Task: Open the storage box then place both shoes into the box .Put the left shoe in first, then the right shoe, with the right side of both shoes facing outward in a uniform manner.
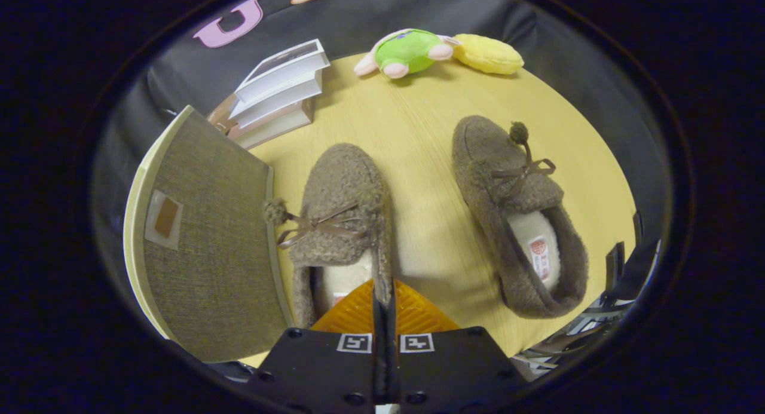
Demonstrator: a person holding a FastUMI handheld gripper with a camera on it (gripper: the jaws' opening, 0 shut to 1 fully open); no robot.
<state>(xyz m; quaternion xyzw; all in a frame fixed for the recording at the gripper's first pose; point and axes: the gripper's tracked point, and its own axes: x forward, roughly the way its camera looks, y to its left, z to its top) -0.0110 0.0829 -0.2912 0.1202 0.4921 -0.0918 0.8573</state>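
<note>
Now the fingers [383,303] are pinched tight on the left shoe's [340,211] side wall. The storage box [209,241] stands just beside it, so next comes a lift into the box.

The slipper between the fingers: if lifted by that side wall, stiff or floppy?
Probably floppy: the gripper pinches only the thin fuzzy side wall of the near slipper, so the toe may sag. It looks light for its size. The fleecy pile should grip rather than slide, though the pompom could dangle.
</note>
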